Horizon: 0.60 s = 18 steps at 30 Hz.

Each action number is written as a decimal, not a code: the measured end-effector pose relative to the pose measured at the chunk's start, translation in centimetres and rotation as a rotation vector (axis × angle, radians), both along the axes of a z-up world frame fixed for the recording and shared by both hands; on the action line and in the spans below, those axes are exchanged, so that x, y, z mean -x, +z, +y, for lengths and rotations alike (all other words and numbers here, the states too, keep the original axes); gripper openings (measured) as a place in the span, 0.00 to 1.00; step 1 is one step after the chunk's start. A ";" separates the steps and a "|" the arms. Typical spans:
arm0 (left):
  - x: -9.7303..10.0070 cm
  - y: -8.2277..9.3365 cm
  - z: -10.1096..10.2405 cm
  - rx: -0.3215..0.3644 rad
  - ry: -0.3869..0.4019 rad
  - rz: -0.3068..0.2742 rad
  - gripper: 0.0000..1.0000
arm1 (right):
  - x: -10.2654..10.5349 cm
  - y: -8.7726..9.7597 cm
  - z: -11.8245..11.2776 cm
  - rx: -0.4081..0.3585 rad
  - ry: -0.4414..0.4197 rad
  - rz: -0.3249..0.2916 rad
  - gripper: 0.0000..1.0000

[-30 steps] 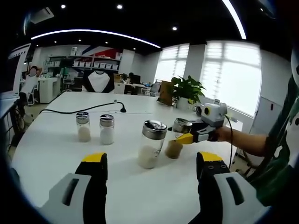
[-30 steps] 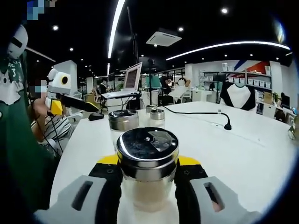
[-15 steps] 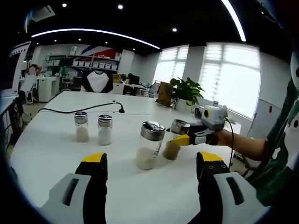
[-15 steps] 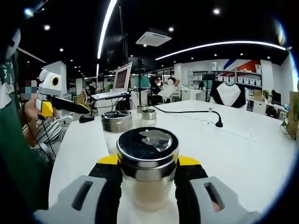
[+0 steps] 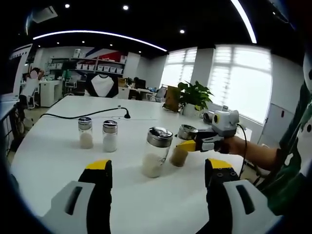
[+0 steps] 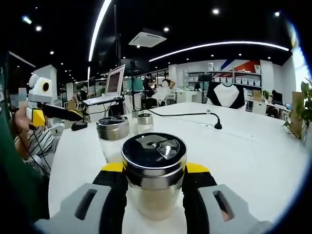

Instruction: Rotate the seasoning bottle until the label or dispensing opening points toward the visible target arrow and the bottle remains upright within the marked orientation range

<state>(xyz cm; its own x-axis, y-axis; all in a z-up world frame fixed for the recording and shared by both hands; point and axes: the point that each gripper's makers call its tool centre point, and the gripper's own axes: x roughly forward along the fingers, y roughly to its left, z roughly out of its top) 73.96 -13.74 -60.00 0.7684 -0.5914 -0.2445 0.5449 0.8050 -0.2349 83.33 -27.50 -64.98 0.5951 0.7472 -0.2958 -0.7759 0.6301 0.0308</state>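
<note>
Gripping the seasoning bottle (image 6: 153,180) around its glass body, the right gripper (image 6: 153,187) has its fingers (image 6: 113,187) closed on it, bottle upright on the white desk (image 6: 253,161). In the left gripper view this bottle (image 5: 182,146) stands just at 3 o'clock of a taller shaker (image 5: 157,151). The left gripper (image 5: 158,178) hangs back, fingers wide and empty. The lid's dispensing flap (image 6: 170,147) sits toward 1 o'clock. No target arrow can be made out, so the turn looks underway, with alignment unconfirmed and release left.
</note>
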 end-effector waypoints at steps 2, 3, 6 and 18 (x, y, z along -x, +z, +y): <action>0.0 0.0 0.0 0.000 0.001 0.000 0.82 | -0.1 0.0 0.0 0.001 -0.018 0.002 0.42; 0.0 0.0 0.0 0.000 0.001 0.000 0.82 | -0.1 0.0 0.0 0.001 -0.023 0.004 0.42; 0.0 0.0 0.0 0.000 0.000 0.000 0.82 | -0.2 -0.1 -0.1 0.018 -0.066 0.010 0.42; 0.1 0.0 0.0 -0.002 0.003 0.000 0.82 | -0.8 -0.3 -0.8 0.024 -0.225 0.016 0.42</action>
<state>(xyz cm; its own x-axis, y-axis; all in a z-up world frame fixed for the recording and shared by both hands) 73.83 -13.77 -60.03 0.7703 -0.5885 -0.2454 0.5425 0.8071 -0.2329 84.14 -28.28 -65.26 0.7410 0.5889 -0.3226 -0.6152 0.7880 0.0253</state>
